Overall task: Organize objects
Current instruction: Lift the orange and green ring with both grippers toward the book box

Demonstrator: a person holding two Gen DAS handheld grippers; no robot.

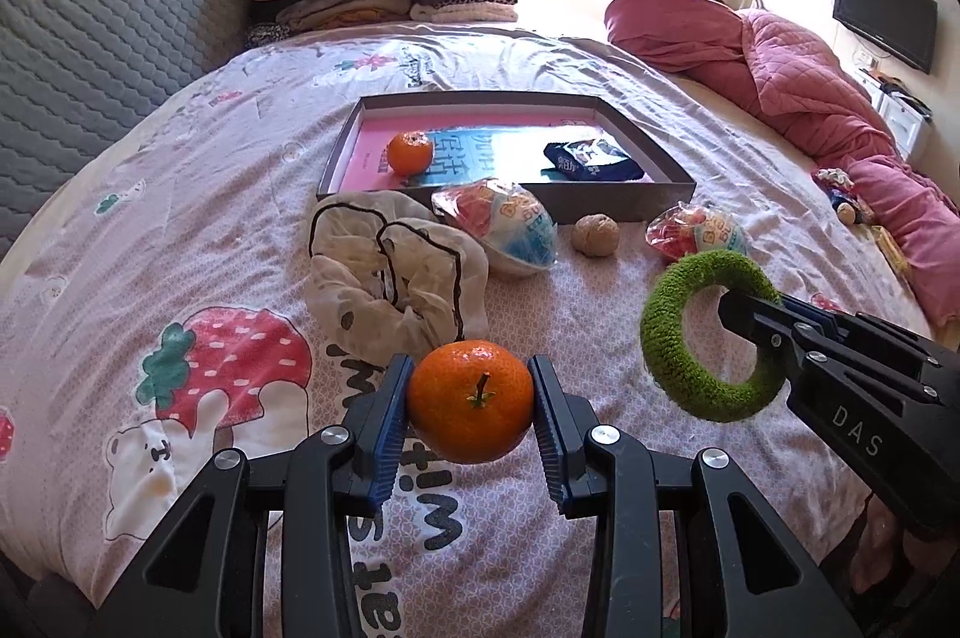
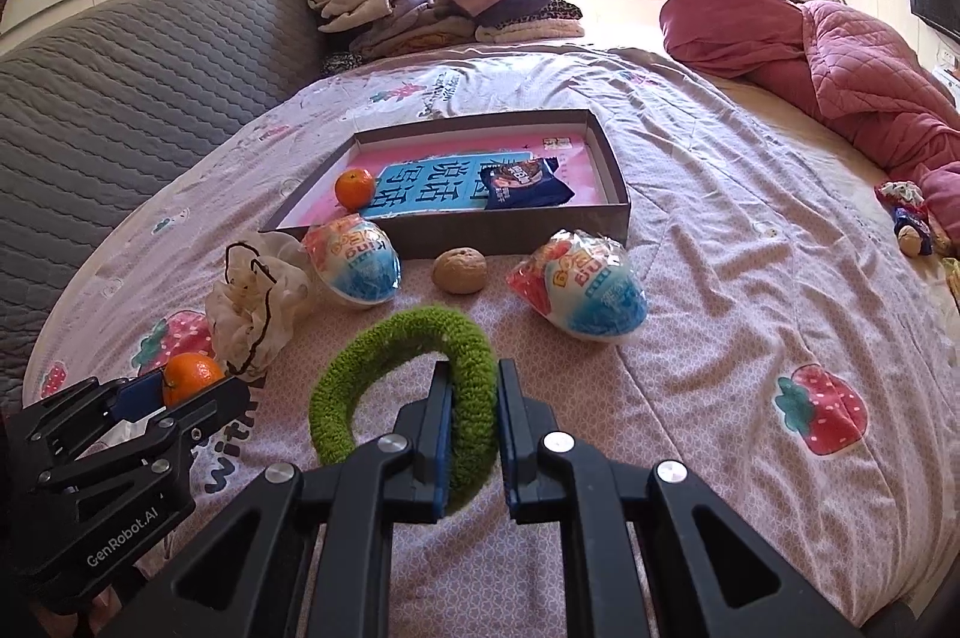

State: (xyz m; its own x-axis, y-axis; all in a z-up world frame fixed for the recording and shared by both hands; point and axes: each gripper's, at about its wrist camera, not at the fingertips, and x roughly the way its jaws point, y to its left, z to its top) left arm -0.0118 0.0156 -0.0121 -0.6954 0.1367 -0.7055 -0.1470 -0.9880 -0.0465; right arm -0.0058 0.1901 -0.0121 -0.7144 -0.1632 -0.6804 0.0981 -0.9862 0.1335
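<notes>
- Left gripper, marked "GenRobot.AI": fingers clamped on an orange, held above the bed.
- Mesh bag on the sheet, by the print "with".
- Box mid-bed holds a second orange and a dark snack packet.
- Two wrapped eggs, one reading "King", flank a walnut before the box.
- Right gripper, marked "DAS": fingers pinched on a green ring, held above the bed.
</notes>
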